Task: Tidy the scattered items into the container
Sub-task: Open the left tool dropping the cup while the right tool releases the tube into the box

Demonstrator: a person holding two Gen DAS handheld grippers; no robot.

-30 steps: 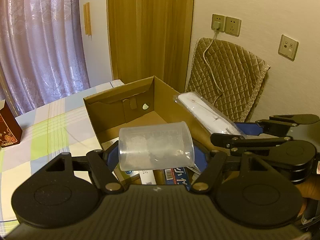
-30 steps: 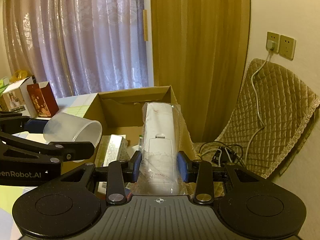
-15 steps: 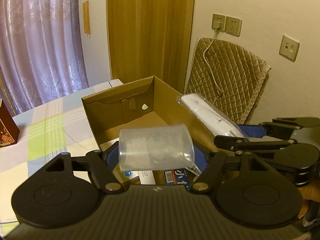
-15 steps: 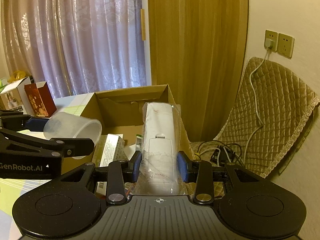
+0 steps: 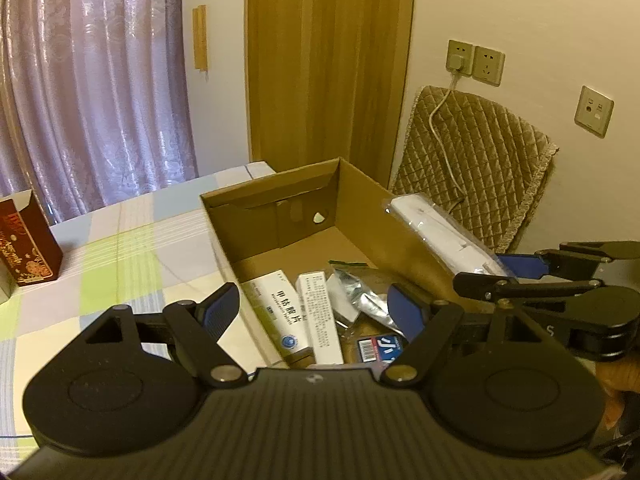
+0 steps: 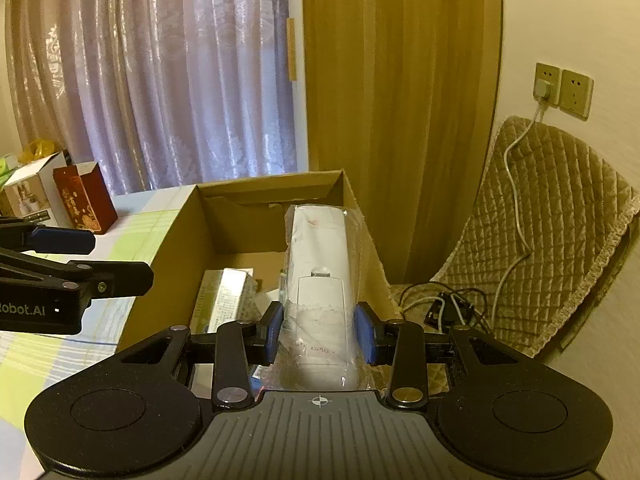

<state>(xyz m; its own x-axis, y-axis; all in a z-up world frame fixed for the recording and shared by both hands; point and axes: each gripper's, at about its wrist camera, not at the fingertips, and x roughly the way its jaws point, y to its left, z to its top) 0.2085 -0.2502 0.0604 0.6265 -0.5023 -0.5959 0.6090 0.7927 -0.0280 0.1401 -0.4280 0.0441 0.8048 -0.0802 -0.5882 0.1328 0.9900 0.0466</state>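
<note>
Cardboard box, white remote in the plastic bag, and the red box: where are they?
Cardboard box [image 5: 308, 196]: left wrist view, on its inner back wall.
Remote [image 6: 320, 248]: right wrist view, on its upper body, held by the right gripper [image 6: 320, 330].
Red box [image 5: 24, 244]: left wrist view, on its front face.

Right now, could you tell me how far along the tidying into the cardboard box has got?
Done: medicine cartons and a foil packet already lie in the cardboard box. The left gripper stands open and empty above it; no cup shows.

In hand: the right gripper is shut on the bagged white device, held over the box's right wall.

Left: lowering and releasing that device. The red box on the tablecloth may not belong to the job.
</note>
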